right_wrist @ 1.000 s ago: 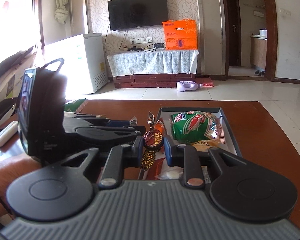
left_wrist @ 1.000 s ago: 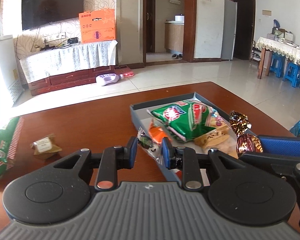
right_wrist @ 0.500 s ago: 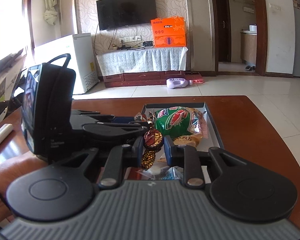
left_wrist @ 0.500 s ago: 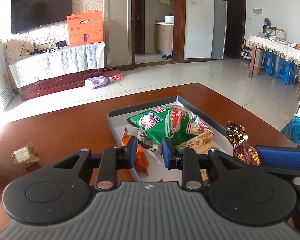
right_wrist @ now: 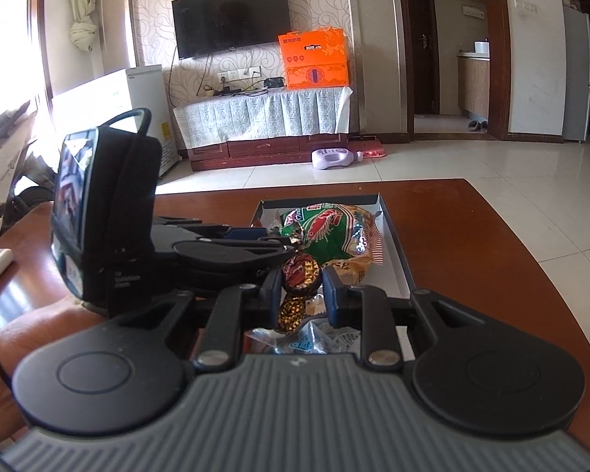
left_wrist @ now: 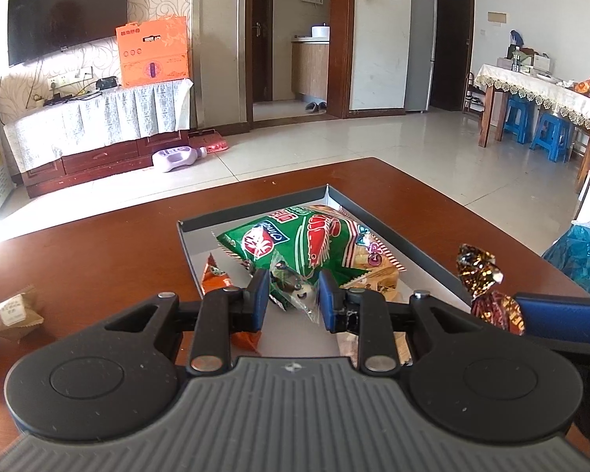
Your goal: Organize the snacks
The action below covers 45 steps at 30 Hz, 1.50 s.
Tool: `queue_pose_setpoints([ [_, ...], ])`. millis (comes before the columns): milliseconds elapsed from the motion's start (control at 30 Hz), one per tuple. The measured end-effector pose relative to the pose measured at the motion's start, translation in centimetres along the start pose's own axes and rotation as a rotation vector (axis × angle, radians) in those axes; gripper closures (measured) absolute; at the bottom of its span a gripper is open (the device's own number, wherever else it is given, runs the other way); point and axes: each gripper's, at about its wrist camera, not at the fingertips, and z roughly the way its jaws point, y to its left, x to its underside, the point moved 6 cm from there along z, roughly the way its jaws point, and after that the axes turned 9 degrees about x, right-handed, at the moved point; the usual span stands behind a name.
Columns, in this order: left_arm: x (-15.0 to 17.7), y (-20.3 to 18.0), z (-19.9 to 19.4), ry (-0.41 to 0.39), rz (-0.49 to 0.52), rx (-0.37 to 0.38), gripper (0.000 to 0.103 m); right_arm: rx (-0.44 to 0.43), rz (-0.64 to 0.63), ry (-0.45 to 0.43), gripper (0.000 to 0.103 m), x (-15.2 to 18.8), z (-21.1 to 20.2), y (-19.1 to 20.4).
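Our left gripper (left_wrist: 290, 295) pinches one clear-wrapped sweet (left_wrist: 293, 293) over the tray (left_wrist: 397, 236), our right gripper (right_wrist: 299, 289) clamps one brown foil candy (right_wrist: 301, 271), beside one green shrimp-printed bag (left_wrist: 306, 240), lettering unreadable.

- Green shrimp-cracker bag (left_wrist: 306, 242), in the tray (left_wrist: 393, 236): white lettering in a red roundel and beside it, seen upside down and not legible; a red shrimp drawing on the front.
- Same bag in the right wrist view (right_wrist: 326, 232): red label patch with white characters, too small to read.
- Orange box (left_wrist: 152, 51) on the TV cabinet: dark label strip with pale characters near the top, illegible.
- Foil-wrapped candy (right_wrist: 301, 273): pale letters on the red band, not readable.
- Small brown packet (left_wrist: 17, 310) on the desk (left_wrist: 98, 259): white label, print too fine to read.
- Black device body (right_wrist: 114, 228): small pale print low on its side, illegible.
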Motion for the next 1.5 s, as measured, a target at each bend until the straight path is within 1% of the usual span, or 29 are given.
queue_pose_setpoints([
  [600,-0.4,-0.1,3.3,0.007,0.007,0.003,0.071,0.015,0.008,0.015,0.077,0.4,0.5,-0.7],
  [900,-0.4,-0.4,4.1,0.006,0.008,0.013,0.070,0.025,0.007,0.027,0.077,0.4,1.0,-0.8],
  [1067,-0.3,-0.5,4.1,0.009,0.010,0.020,0.060,0.027,0.013,0.035,0.077,0.6,1.3,-1.0],
  [1233,-0.7,-0.5,3.5,-0.005,0.021,0.023,0.044,0.027,0.017,0.038,0.077,0.7,1.6,-1.1],
  [1333,-0.9,-0.4,3.2,-0.014,0.017,0.024,0.036,0.029,0.018,0.040,0.077,0.7,1.6,-1.2],
  [1500,-1.2,-0.7,2.8,-0.022,0.023,0.033,0.034,0.029,0.019,0.045,0.077,0.8,1.6,-1.1],
])
